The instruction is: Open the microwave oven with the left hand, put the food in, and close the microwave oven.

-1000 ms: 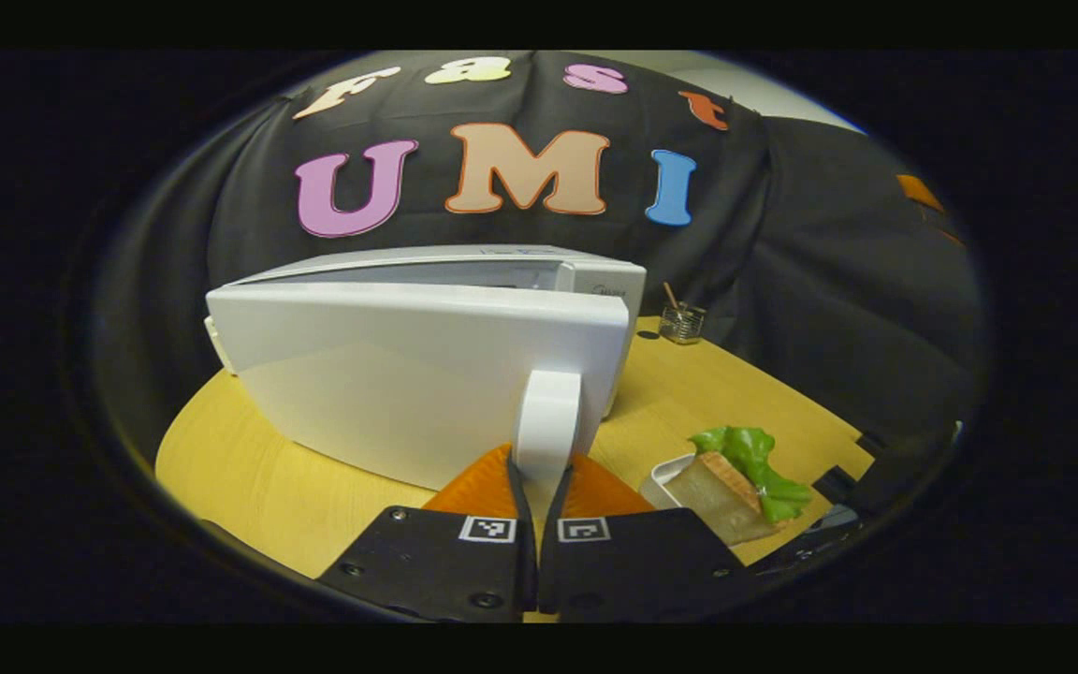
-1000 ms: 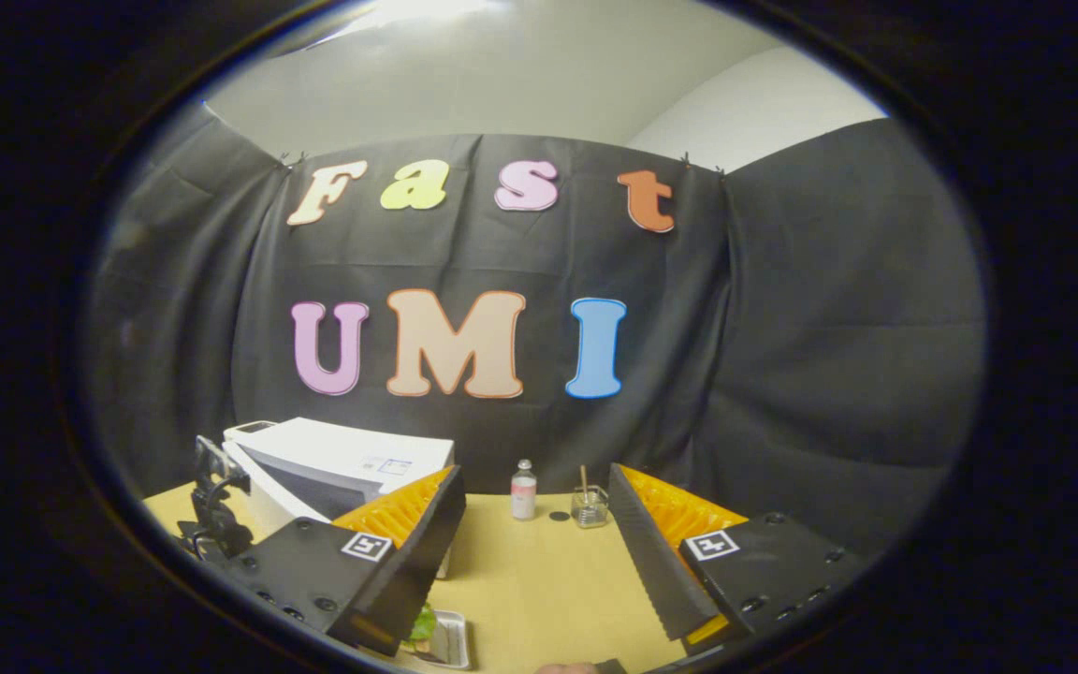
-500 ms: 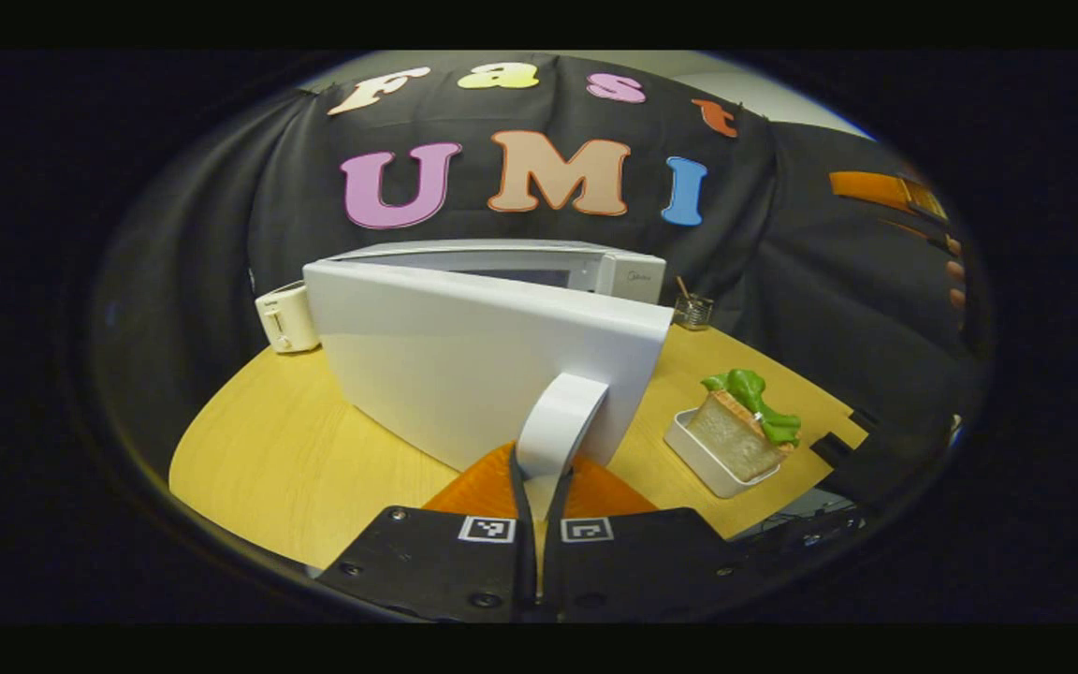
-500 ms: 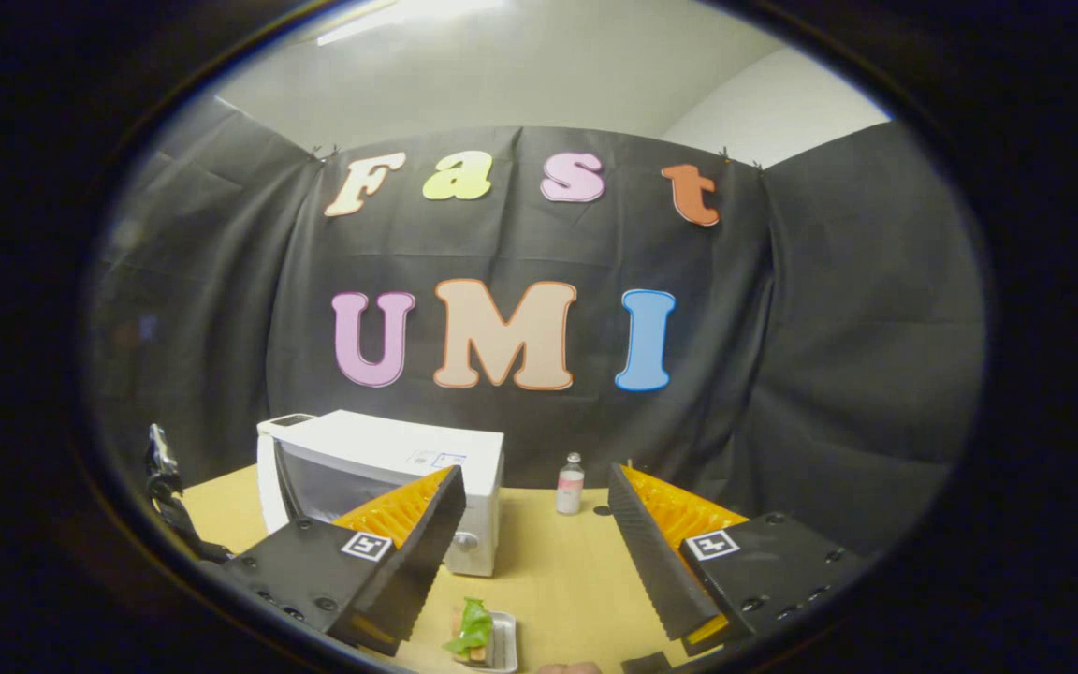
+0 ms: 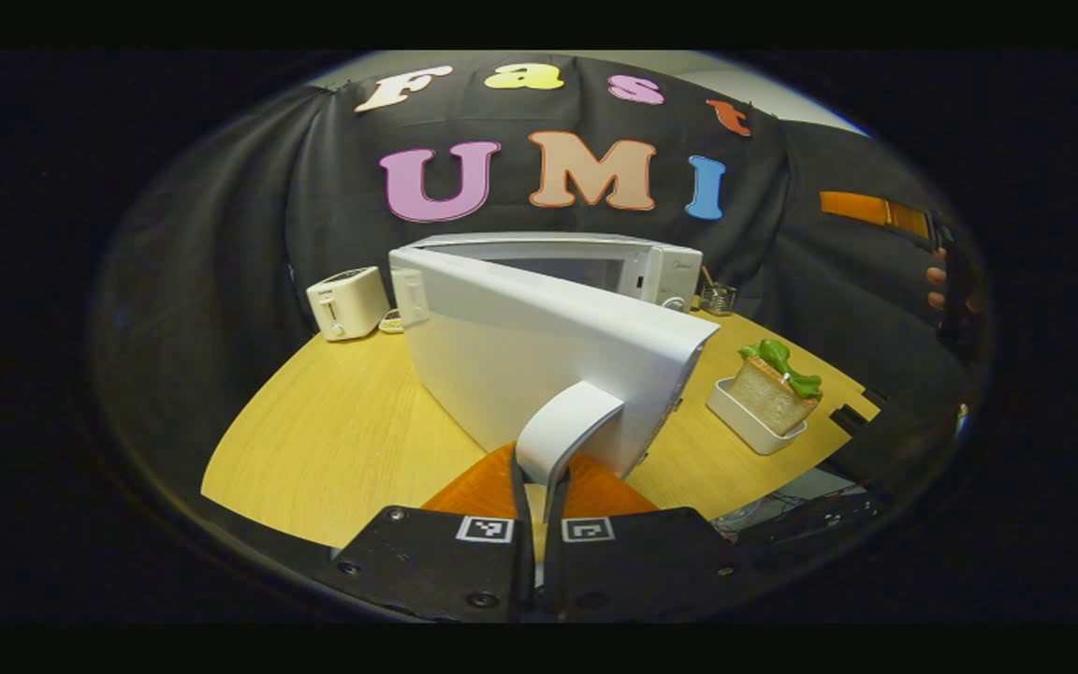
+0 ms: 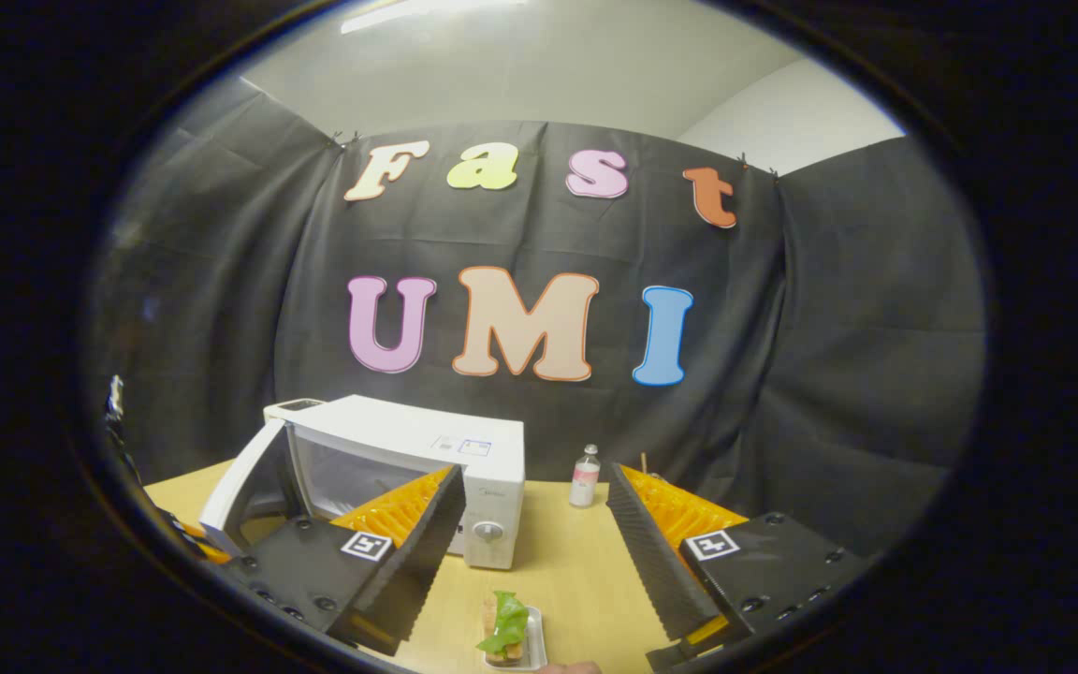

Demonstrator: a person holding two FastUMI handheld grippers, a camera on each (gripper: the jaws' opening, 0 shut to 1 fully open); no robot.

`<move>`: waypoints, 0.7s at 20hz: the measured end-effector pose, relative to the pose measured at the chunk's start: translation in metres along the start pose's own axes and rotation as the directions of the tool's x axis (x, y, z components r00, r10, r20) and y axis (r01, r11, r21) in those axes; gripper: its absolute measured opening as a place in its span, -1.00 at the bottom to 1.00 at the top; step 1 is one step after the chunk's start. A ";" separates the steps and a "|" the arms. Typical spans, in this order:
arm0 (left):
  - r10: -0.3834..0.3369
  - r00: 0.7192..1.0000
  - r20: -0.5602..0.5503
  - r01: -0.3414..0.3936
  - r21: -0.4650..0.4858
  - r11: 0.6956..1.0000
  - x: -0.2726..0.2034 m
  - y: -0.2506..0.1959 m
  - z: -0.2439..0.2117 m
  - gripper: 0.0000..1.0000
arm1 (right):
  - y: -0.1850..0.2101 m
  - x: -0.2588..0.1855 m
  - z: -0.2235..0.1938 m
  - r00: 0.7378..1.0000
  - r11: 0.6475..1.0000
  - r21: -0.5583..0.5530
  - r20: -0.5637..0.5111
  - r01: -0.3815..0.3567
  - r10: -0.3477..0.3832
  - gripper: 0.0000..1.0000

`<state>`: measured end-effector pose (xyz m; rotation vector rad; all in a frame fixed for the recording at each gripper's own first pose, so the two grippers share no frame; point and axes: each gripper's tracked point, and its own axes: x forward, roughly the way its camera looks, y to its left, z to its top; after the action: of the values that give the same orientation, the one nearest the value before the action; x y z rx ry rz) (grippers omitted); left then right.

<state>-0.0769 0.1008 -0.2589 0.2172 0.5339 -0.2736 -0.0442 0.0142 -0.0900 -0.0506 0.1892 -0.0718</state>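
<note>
left hand-held gripper [image 5: 539,477] — black body, square tags | right hand-held gripper [image 6: 535,543] — ridged fingers, screws

Black cloth booth wall [image 6: 221,309] hangs in folds all around the back, pinned up top. Above it there's a plain white ceiling [image 6: 502,75] with a bright light strip [image 6: 427,11]. Underneath everything is a light yellow wood-grain surface [image 5: 333,440] with a curved front edge.

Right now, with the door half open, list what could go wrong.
1. The left gripper pinches only the tip of the door handle; it could slip off mid-swing.
2. The sandwich leans out of its small white tray and may topple when the open right gripper lifts it.
</note>
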 end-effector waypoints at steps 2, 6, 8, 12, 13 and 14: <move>0.001 1.000 -0.004 -0.001 0.011 1.000 -0.004 0.010 -0.002 -0.90 | 0.003 -0.003 -0.010 1.000 1.000 -0.004 -0.007 0.004 -0.004 0.94; 0.025 1.000 -0.012 -0.024 0.025 0.999 -0.012 0.031 -0.006 -0.88 | 0.006 -0.004 -0.045 0.998 1.000 0.000 -0.057 0.016 -0.016 0.94; 0.047 0.999 -0.014 -0.047 0.017 0.999 -0.016 0.042 -0.008 -0.87 | 0.009 -0.005 -0.066 0.995 1.000 -0.013 -0.097 0.010 -0.011 0.94; 0.064 0.997 -0.037 -0.064 -0.005 0.998 -0.022 0.063 -0.011 -0.91 | 0.016 -0.009 -0.105 0.984 0.999 -0.033 -0.180 -0.004 -0.002 0.96; 0.067 0.997 -0.041 -0.067 -0.008 0.998 -0.024 0.068 -0.012 -0.86 | 0.018 -0.010 -0.112 0.981 1.000 -0.030 -0.196 -0.007 0.001 0.96; 0.071 0.996 -0.046 -0.072 -0.006 0.997 -0.026 0.073 -0.013 -0.87 | 0.019 -0.010 -0.122 0.976 0.999 -0.032 -0.219 -0.011 0.003 0.96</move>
<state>-0.0815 0.1780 -0.2466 0.2354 0.5716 -0.1975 -0.0758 0.0290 -0.2092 -0.0754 0.4108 -0.0671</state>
